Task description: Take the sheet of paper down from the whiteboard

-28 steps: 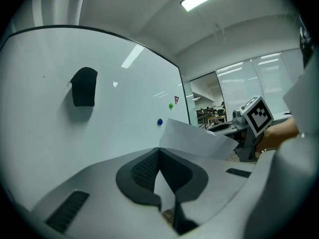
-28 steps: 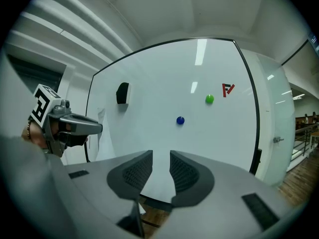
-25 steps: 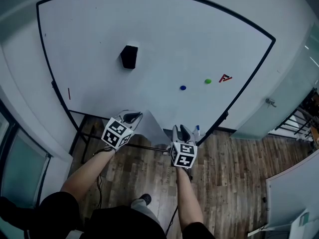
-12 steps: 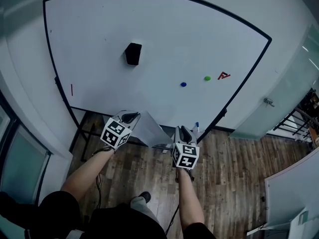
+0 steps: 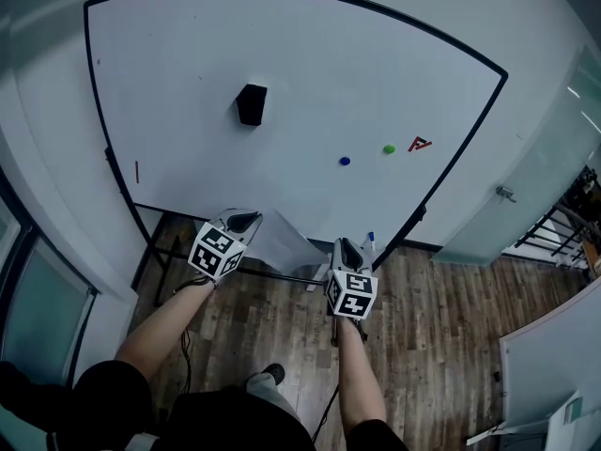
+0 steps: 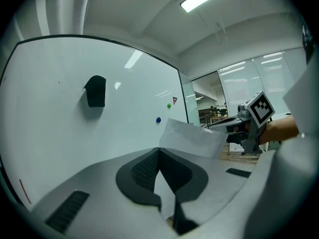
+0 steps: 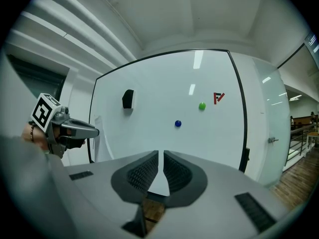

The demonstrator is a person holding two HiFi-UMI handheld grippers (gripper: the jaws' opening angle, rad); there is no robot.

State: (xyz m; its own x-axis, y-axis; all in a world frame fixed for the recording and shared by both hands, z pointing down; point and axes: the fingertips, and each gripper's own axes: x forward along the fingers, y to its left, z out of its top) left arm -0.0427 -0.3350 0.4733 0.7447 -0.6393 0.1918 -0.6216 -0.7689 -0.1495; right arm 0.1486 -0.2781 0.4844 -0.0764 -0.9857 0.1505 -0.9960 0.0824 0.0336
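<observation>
The white sheet of paper point(image 5: 285, 241) is off the whiteboard point(image 5: 188, 73) and hangs between my two grippers, below the board's lower edge. My left gripper point(image 5: 252, 219) is shut on its left edge, and the sheet point(image 6: 192, 136) bends away to the right from those jaws point(image 6: 159, 151). My right gripper point(image 5: 344, 244) is at the sheet's right corner. Its jaws point(image 7: 160, 153) are closing, a narrow gap still shows between the pads, and a white strip of the paper point(image 7: 158, 183) lies in it.
On the whiteboard sit a black eraser point(image 5: 251, 104), a blue magnet point(image 5: 345, 161), a green magnet point(image 5: 389, 148) and a red logo point(image 5: 421, 144). A blue-capped marker point(image 5: 372, 240) rests at the board's lower right. The wooden floor point(image 5: 441, 327) lies below, and a glass wall point(image 5: 526, 205) stands at the right.
The right gripper's jaws have drawn closer together at the paper's right corner. Both hands and the sheet have stayed almost where they were.
</observation>
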